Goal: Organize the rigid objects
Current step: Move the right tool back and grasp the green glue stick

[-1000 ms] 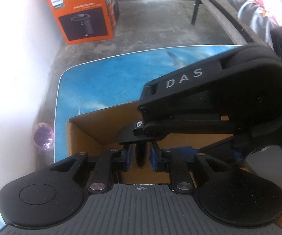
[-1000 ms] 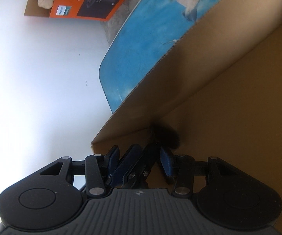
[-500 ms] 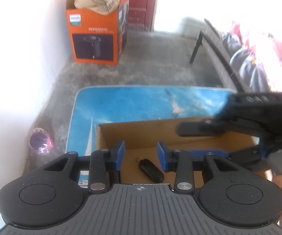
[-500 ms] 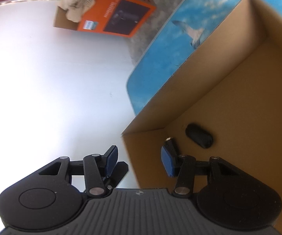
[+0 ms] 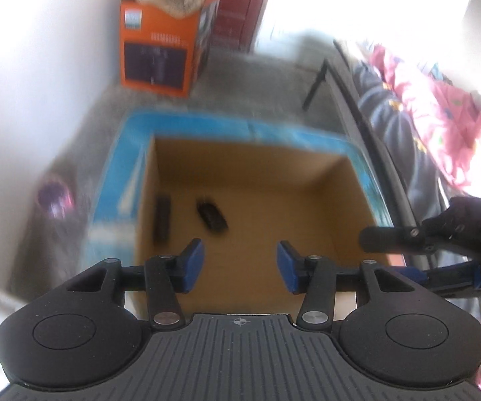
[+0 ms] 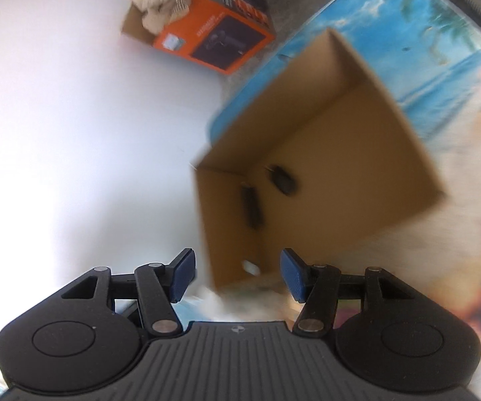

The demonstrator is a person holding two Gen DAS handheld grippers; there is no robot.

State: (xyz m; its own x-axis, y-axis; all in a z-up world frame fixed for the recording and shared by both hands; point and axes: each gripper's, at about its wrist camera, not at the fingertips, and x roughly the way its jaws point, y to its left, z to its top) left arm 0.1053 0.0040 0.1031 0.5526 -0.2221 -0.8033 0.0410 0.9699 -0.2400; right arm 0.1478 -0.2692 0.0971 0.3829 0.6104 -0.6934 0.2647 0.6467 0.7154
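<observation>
An open cardboard box [image 5: 307,173] stands on a blue beach-print table [image 5: 120,173]. Two small black objects lie on its floor near the left wall: a long thin one [image 5: 162,219] and a stubby one [image 5: 212,215]. Both show in the right wrist view too, the long one [image 6: 252,207] and the stubby one [image 6: 282,180] inside the box [image 6: 357,167]. My left gripper [image 5: 239,264] is open and empty above the box's near edge. My right gripper [image 6: 237,274] is open and empty, pulled back from the box; it also shows in the left wrist view [image 5: 407,254] at the right.
An orange product box [image 5: 166,43] with cloth on top stands on the floor by the white wall. A purple object [image 5: 54,197] lies on the floor left of the table. A bench with grey and pink fabric [image 5: 424,107] runs along the right.
Both grippers opened and let their black objects fall into the box, then rose and pulled back. The right gripper moved out to the right of the box.
</observation>
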